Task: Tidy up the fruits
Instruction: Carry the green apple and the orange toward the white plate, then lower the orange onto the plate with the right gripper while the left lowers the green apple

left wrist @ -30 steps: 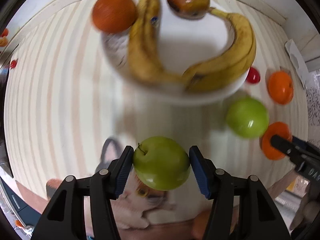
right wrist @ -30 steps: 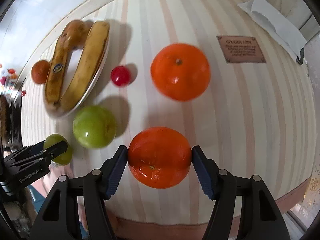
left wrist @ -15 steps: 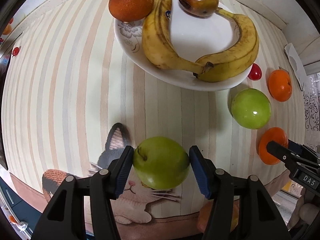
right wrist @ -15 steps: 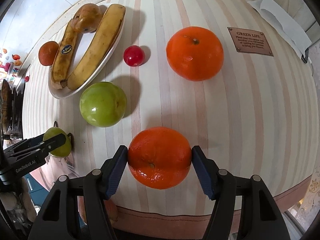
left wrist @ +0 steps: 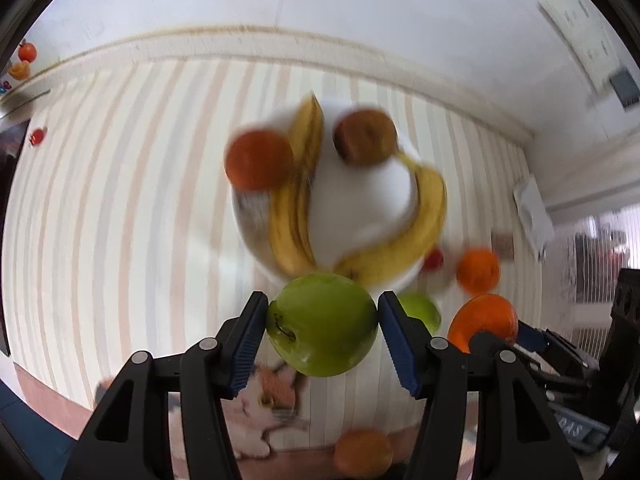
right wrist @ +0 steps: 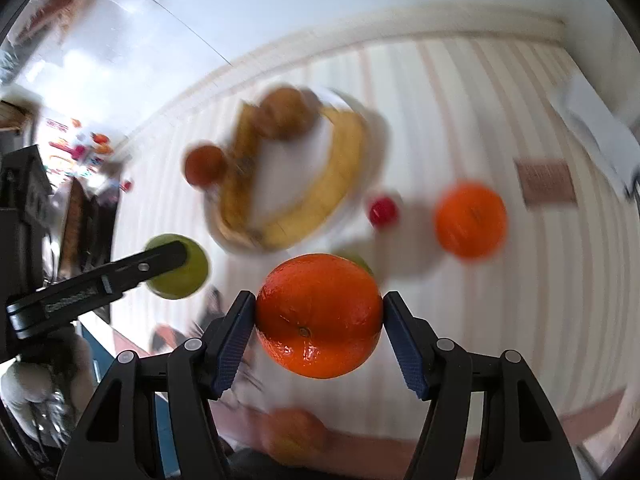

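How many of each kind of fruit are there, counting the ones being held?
green apples: 2 (one held, one on the table)
oranges: 3 (one held, one on the table, one on the plate)
bananas: 2
brown fruit: 1
small red fruit: 1
Total: 9
blurry orange blob at the bottom: not counted.

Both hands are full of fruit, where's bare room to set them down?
The white plate has a bare middle between the two bananas. The striped cloth left of the plate lies bare. To its right it is crowded: red fruit, loose orange, second green apple.
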Demonstrator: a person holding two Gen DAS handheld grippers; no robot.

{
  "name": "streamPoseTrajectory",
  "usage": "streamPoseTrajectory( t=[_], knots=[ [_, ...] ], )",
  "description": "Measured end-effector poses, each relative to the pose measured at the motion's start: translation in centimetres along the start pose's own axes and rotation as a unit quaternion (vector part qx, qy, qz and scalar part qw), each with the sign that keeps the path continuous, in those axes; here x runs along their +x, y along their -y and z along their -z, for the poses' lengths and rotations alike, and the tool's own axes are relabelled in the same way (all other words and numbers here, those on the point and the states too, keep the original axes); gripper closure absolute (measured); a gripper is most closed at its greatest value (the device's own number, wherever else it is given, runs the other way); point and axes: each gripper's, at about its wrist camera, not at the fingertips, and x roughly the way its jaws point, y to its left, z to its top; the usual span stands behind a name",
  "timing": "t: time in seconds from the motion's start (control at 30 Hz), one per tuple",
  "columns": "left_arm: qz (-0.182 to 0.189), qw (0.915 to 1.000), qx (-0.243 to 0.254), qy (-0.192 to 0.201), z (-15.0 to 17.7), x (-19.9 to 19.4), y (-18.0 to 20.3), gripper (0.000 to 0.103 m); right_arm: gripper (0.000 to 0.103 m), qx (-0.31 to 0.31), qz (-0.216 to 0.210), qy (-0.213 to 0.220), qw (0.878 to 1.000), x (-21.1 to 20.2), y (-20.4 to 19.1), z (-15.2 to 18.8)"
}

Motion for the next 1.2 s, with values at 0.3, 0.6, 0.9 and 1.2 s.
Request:
streamPoseTrajectory(
  t=[0.3,0.6,0.9,1.2],
  knots=[
    [-0.011,0.9970,-0.077,-0.002,-4.3,2.0,-5.5,0.048,0.035,-0.032,0.021,0.009,0.999,4.5,-3.4,-6.9],
    [-0.011,0.9961,-0.086,-0.015,-4.6,4.4,-5.9,0.048,0.035,-0.051,0.045,-0.024,0.997,9.5,-4.0,-8.7],
    [0.001,0.9951,-0.095,-0.026,-4.9,4.6,-6.2,0.048,0.034,-0.048,0.050,-0.038,0.997,11.1,-4.0,-9.3],
    [0.002,0.9946,-0.100,-0.029,-5.2,4.0,-6.3,0.048,0.030,-0.034,0.044,-0.044,0.997,10.9,-4.0,-9.4]
  ],
)
